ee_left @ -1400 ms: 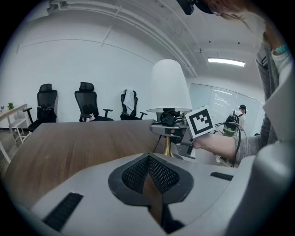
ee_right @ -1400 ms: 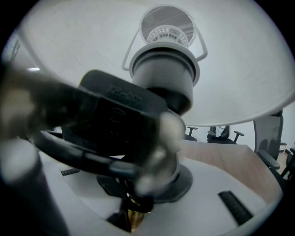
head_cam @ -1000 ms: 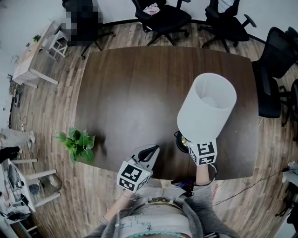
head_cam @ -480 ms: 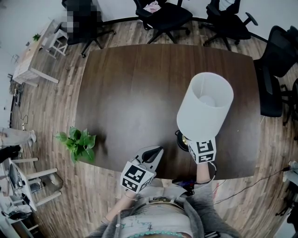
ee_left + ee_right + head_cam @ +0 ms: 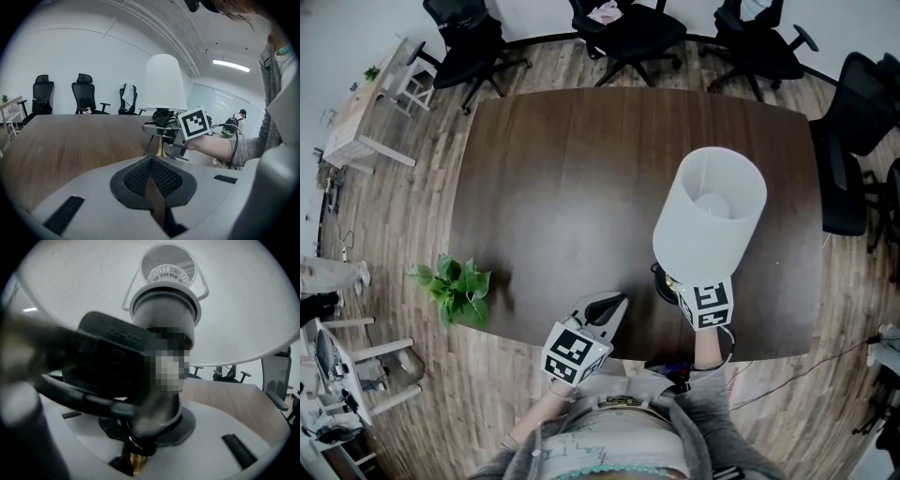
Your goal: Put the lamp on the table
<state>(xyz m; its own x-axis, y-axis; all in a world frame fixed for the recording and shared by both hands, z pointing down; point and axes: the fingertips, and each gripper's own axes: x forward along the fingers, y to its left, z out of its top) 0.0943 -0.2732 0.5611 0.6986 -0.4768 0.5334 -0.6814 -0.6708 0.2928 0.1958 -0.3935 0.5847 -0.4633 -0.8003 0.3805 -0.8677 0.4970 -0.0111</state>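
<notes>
The lamp has a tall white shade (image 5: 710,220) on a thin brass stem (image 5: 160,147) over a dark base (image 5: 660,281). It stands tilted over the dark wooden table (image 5: 562,187) near its front edge; whether the base touches the top is hidden. My right gripper (image 5: 677,284) is shut on the brass stem (image 5: 136,461) just under the grey bulb socket (image 5: 164,301). A black cord loops past the socket. My left gripper (image 5: 605,307) hovers at the table's front edge, left of the lamp, shut with nothing between its pads (image 5: 152,183).
Black office chairs (image 5: 628,33) line the table's far side and right end (image 5: 853,141). A potted green plant (image 5: 455,289) stands on the wooden floor by the table's left front corner. A cable (image 5: 806,370) trails over the floor at the right. A light desk (image 5: 361,117) stands far left.
The lamp shade has shifted slightly to the left with my right gripper still on the stem. The left gripper has barely moved.
</notes>
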